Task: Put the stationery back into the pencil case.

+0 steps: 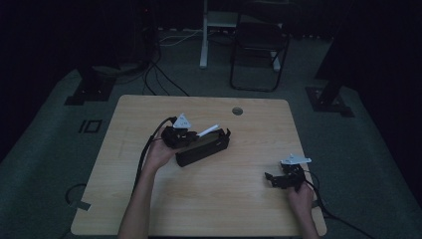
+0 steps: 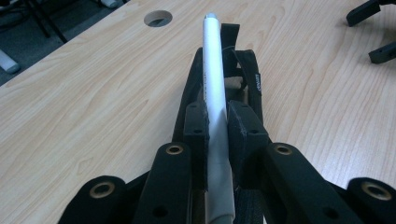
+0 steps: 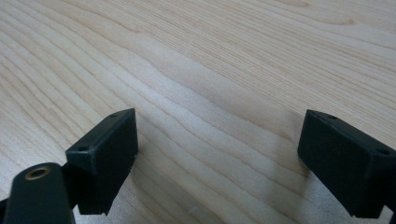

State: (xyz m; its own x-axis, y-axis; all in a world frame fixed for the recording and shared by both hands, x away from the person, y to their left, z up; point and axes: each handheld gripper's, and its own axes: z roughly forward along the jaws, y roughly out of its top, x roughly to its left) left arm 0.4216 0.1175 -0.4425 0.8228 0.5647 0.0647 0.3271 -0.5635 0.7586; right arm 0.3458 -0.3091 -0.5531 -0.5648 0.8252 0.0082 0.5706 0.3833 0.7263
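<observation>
The left gripper [image 2: 217, 123] is clamped on a white pen [image 2: 213, 88] — its two black pads press the smooth, round barrel from either side, with the barrel running straight out toward twelve o'clock in the left gripper view, its grey tip past the far end of a black pencil case [image 2: 243, 70]. That case is soft fabric with a strap or pull loop, long and box-like, and it lies under the pen; in the high view the pencil case [image 1: 203, 148] sits near the centre of the table [image 1: 149, 209], slanting from about eight o'clock to two o'clock, and the pen [image 1: 208, 130] hangs over its upper edge at a slight tilt. The left gripper [image 1: 191, 133] shows there at the case's ten o'clock end, held by the left hand [image 1: 158, 152]. The right gripper [image 3: 217, 158] has its jaws wide apart and nothing between them (just bare tabletop); the blocky matte pads hover close to the wood. In the high view the right gripper [image 1: 271, 178] is at roughly four o'clock from the case, well apart from it. The table is pale wood laminate with wavy grain, rounded corners and a round cable hole [image 1: 237, 110] near its far edge.
</observation>
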